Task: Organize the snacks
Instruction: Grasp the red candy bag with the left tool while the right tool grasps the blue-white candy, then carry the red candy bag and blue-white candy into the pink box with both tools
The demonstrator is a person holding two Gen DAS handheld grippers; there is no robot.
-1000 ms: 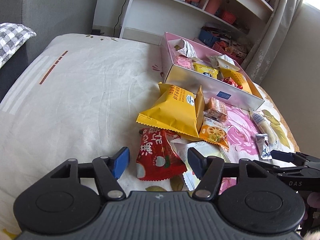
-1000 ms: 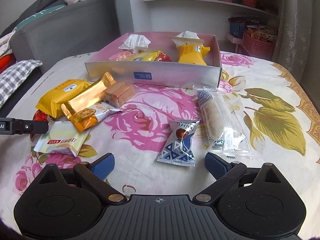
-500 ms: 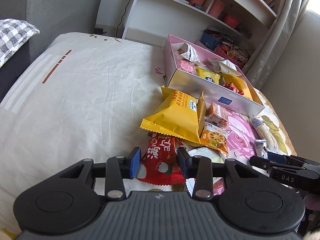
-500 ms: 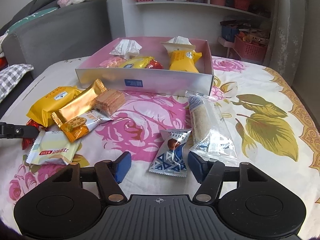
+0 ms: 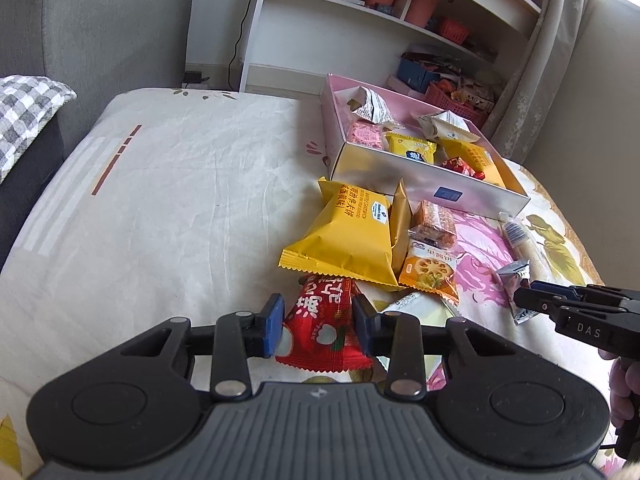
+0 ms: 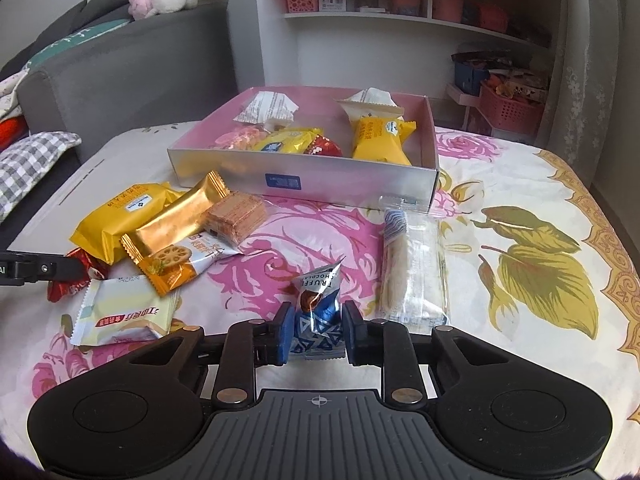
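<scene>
Left gripper (image 5: 318, 322): jaws pinching the red packet (image 5: 323, 326), one blue pad against each side, packet low over the cloth.
Right gripper (image 6: 314, 334): jaws pinching the blue truffle wrapper (image 6: 318, 316), which stands upright with its twisted end up.
Surface: a table under a floral cloth (image 6: 520, 184), pink roses and green leaves.
Box: one pink box (image 6: 433, 148) with a silvery front wall, at the far side of the table.
In the box: six packets that I can count, among them a yellow packet with a white end (image 6: 378, 136), a smaller yellow one, a pink one and a white crumpled one.
Loose on the cloth: seven snacks counting the two being gripped — big yellow packet (image 5: 348, 236), gold bar (image 6: 176, 220), wafer block (image 6: 234, 216), orange lotus-root packet (image 6: 176, 266), pale cream packet (image 6: 120, 316), clear long roll (image 6: 412, 268).
Red packet look: glossy red, white characters, a pale fruit picture, its far edge tucked under the big yellow packet.
</scene>
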